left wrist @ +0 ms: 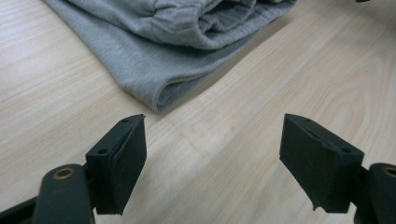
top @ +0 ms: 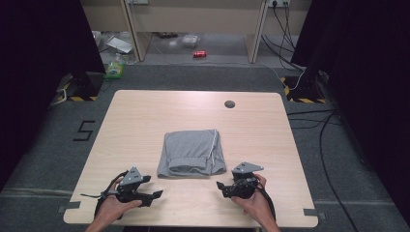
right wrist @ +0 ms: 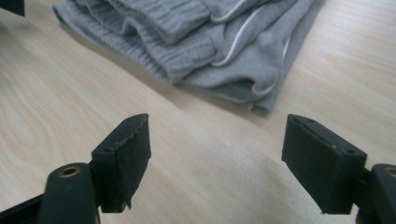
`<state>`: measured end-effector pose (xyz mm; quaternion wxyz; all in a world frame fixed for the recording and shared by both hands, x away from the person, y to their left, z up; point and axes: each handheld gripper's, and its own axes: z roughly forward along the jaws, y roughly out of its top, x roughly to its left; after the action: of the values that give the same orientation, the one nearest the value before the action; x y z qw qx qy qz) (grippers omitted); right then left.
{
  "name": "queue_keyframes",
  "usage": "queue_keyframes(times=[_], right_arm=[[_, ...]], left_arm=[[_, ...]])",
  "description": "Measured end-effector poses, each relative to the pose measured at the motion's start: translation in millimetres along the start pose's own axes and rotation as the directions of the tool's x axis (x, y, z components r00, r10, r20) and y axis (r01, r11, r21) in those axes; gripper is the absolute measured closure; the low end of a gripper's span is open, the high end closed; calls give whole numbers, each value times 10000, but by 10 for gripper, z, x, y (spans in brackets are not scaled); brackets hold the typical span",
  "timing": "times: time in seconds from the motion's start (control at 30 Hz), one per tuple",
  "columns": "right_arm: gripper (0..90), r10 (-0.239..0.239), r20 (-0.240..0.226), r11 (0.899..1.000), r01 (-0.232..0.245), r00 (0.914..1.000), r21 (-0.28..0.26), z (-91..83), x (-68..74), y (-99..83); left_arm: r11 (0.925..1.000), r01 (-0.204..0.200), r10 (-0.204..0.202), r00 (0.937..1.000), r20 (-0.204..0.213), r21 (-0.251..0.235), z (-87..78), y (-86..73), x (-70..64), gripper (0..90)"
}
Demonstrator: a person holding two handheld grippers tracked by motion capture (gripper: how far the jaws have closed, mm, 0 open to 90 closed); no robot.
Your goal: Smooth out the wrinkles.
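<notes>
A folded pair of grey shorts with a white drawstring lies in the middle of the light wooden table. My left gripper rests near the front edge, below and left of the shorts, open with nothing between its jaws. In the left gripper view the folded corner of the shorts lies just beyond the open left gripper. My right gripper sits below the shorts' right corner, also open and empty. In the right gripper view the waistband of the shorts lies ahead of the open right gripper.
A dark round grommet sits in the table's far right part. On the floor beyond the table are a red can, a green packet, cables at the right and black stand bases at both sides.
</notes>
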<state>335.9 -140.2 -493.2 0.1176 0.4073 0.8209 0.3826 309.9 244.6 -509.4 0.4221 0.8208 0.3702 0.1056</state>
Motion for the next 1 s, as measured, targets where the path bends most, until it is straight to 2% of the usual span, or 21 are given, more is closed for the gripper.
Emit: queue_keyframes(times=[0.1, 0.23, 0.4, 0.47, 0.6, 1.0], right_arm=[[211, -72, 56, 9998, 71, 10000, 200, -7, 17, -59], [188, -330, 276, 9983, 316, 9991, 496, -25, 50, -141], [179, -471, 283, 9952, 445, 9985, 871, 5, 85, -210], [160, -584, 402, 9941, 544, 9975, 936, 24, 109, -210], [153, -1106, 589, 9881, 1034, 9921, 1135, 38, 140, -212], [146, -1123, 565, 9886, 1058, 9921, 1071, 39, 122, -219]], left_arm=[[10000, 52, -52, 10000, -38, 43, -16, -50, -4, 224], [9993, -108, 113, 9998, -147, 348, 2, -135, -29, 218], [9960, -803, 833, 9932, -808, 402, 3, -182, -97, 214], [9963, -784, 810, 9933, -821, 351, 3, -192, -105, 200], [9962, -797, 823, 9935, -788, 357, 7, -190, -98, 192], [9961, -799, 826, 9936, -774, 374, 10, -187, -89, 180]])
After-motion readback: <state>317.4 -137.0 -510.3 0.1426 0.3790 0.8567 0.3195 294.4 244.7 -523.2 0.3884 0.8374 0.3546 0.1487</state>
